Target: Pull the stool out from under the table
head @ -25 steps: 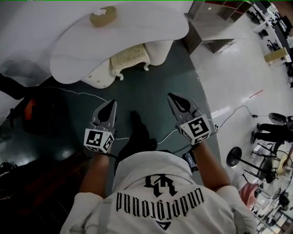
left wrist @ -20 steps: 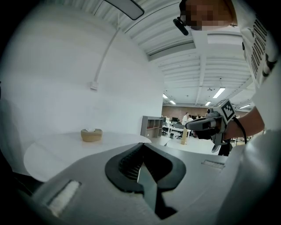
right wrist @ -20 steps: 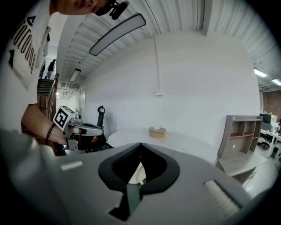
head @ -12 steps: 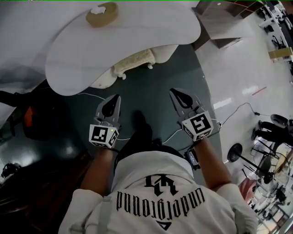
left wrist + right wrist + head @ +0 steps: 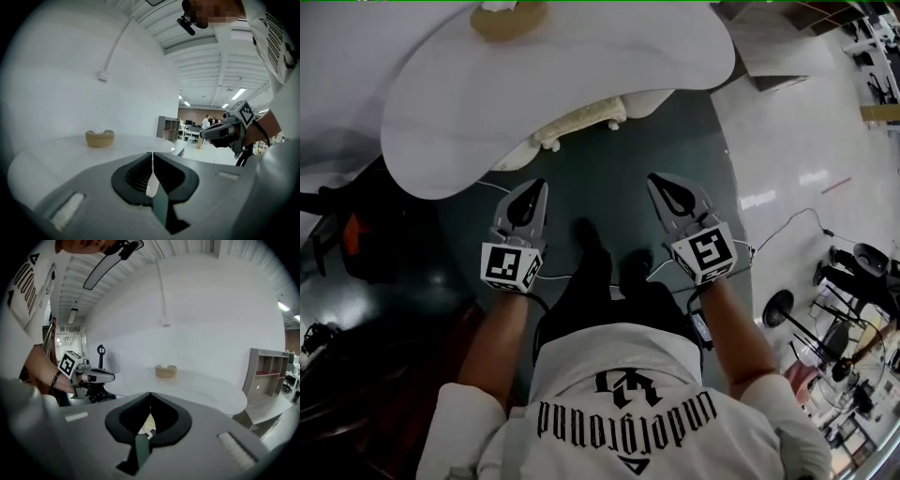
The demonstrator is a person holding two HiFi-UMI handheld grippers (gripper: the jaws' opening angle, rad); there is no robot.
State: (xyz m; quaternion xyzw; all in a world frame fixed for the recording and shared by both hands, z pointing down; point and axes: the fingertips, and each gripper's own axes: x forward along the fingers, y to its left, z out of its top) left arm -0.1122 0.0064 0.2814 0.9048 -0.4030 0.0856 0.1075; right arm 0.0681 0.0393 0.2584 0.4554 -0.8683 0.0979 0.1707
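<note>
Stool (image 5: 581, 120) is seen tucked under the white table (image 5: 534, 75) at the far side of the scene, with only the near edge of its cream cushion and two pale legs showing below the table's curved rim; the rest is hidden by the tabletop. A round tan holder (image 5: 508, 17) is set on the far part of the tabletop. The left gripper (image 5: 531, 190) and the right gripper (image 5: 663, 184) are held side by side over the dark green floor (image 5: 609, 173), near the person's feet and well apart from the stool, both pointed toward the table. Each pair of jaws is brought together, with at most a thin slit at the left pair, and nothing is held between either pair. The step in hand is judged to be the approach: no contact with the stool has been made, and the pull itself is not yet begun. For the next move, both grippers would need to be carried forward and lowered to the exposed near edge of the seat, the jaws parted wide enough to take the cushion rim or a leg, and then closed. Care would be called for under the table's overhang, where a knock against the rim is possible.
</note>
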